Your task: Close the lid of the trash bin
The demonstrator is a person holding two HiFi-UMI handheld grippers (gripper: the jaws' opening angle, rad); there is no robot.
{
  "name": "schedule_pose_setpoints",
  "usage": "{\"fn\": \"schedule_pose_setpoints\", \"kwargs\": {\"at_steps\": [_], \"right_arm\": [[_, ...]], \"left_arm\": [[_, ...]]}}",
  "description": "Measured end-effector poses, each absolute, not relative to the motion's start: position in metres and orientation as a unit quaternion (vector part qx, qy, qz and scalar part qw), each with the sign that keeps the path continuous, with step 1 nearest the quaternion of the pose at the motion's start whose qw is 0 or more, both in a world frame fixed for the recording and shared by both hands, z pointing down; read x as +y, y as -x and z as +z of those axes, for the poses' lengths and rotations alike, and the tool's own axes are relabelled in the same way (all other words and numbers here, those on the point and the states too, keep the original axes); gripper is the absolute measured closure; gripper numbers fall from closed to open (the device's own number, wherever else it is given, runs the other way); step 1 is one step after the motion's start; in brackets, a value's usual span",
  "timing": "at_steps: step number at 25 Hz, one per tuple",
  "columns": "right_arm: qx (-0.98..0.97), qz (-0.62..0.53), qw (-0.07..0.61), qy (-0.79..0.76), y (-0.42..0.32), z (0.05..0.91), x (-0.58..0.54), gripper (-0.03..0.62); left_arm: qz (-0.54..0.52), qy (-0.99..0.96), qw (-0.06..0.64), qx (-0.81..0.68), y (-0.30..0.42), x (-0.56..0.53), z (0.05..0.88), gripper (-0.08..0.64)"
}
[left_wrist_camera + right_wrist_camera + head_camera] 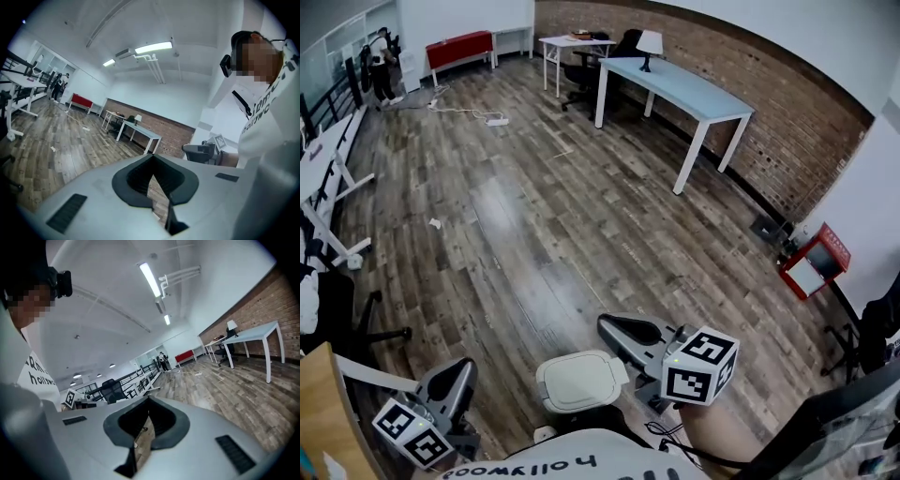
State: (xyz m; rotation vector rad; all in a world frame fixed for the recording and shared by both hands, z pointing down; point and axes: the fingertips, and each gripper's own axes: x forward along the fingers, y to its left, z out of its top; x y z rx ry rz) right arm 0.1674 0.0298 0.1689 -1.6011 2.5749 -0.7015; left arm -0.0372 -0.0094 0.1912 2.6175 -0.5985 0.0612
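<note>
Head view: trash bin lid (579, 380) seemingly down; left tongs (152, 156) and right tongs (149, 399) closed, empty.

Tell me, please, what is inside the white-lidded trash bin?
Nothing inside can be seen. In the head view the white lid lies over the top of the trash bin, hiding any contents.

The trash bin lid (579, 380) is cream-white. The left gripper (461, 370) and the right gripper (617, 328) are grey with darker fingers (131, 187), and each carries a cube (701, 366) of black-and-white square markers. The floor (534, 216) is grey-brown wood planking. At 1 o'clock stands a brown brick wall (787, 122), at 11 o'clock a red cabinet (459, 47).
</note>
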Motion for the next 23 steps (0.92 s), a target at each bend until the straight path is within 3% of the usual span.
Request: {"fn": "schedule_pose_setpoints", "kwargs": {"at_steps": [11, 23], "right_arm": [[0.813, -0.205, 0.012, 0.544, -0.139, 0.162, 0.027, 0.581], [0.798, -0.185, -0.029, 0.573, -0.144, 0.154, 0.050, 0.581]], "left_arm": [[0.015, -0.937, 0.245, -0.248, 0.108, -0.010, 0.202, 0.555], [0.027, -0.936, 0.261, -0.233, 0.115, -0.008, 0.222, 0.555]]}}
